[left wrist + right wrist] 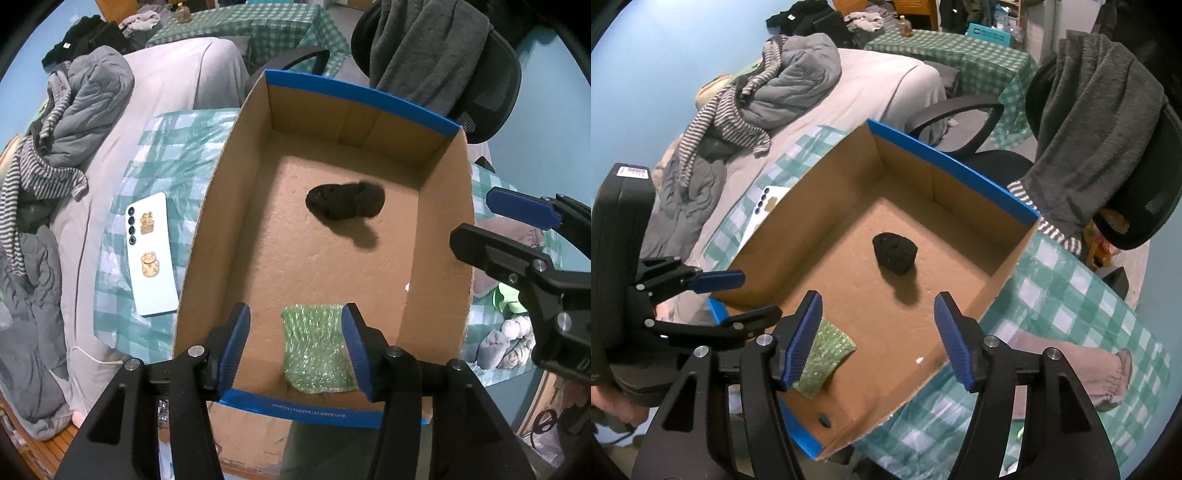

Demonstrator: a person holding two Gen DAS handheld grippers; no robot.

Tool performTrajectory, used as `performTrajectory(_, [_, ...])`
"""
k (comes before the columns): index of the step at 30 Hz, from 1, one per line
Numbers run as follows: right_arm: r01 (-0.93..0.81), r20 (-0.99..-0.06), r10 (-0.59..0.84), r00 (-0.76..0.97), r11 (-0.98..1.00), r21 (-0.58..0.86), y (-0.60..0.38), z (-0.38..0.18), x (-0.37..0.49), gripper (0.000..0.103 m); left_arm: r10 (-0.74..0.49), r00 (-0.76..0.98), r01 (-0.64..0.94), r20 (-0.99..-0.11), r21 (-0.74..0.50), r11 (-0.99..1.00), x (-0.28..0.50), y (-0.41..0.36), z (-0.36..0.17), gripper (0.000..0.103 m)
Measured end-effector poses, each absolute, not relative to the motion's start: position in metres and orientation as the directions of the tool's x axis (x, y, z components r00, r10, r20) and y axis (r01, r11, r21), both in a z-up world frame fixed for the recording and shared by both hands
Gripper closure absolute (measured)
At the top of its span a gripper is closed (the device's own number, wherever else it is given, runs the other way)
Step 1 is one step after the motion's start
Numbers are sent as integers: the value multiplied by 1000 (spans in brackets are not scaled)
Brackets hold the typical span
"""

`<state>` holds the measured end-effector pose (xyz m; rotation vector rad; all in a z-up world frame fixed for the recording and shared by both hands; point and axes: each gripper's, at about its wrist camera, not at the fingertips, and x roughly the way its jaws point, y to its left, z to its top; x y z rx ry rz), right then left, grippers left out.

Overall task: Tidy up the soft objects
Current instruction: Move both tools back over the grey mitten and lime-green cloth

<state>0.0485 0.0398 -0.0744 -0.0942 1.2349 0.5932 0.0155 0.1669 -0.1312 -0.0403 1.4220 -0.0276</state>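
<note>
A cardboard box (236, 206) with blue-taped rims stands on a green checked cloth; it also shows in the right wrist view (960, 206). Inside lie a black fuzzy soft lump (345, 201) (895, 254) near the middle and a green bubble-wrap pouch (317, 350) (823, 354) at the near wall. My left gripper (295, 347) is open and empty above the box's near edge, with the pouch showing between its fingers below. My right gripper (877, 338) is open and empty over the box's near right part. The right gripper also shows in the left wrist view (495, 225), the left gripper in the right wrist view (738, 295).
A white phone (151, 254) lies on the cloth left of the box. Grey and striped clothes (66, 122) are piled on the bed at the left. An office chair with a grey blanket (436, 51) stands behind the box. A pinkish cloth (1071, 373) lies right of the box.
</note>
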Motion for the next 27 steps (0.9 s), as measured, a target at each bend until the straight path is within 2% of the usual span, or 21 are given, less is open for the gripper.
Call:
performTrajectory(5, [-462,-902,380,207,850,252,30,-67,46,37,-34,183,7,-983,-33,999,13,162,-119,36])
performTrajectory(27, [-388,-901,339,271,895,220,-41,-29,29,34,-53,244,128,-968,-22,992,9,98,-82,36])
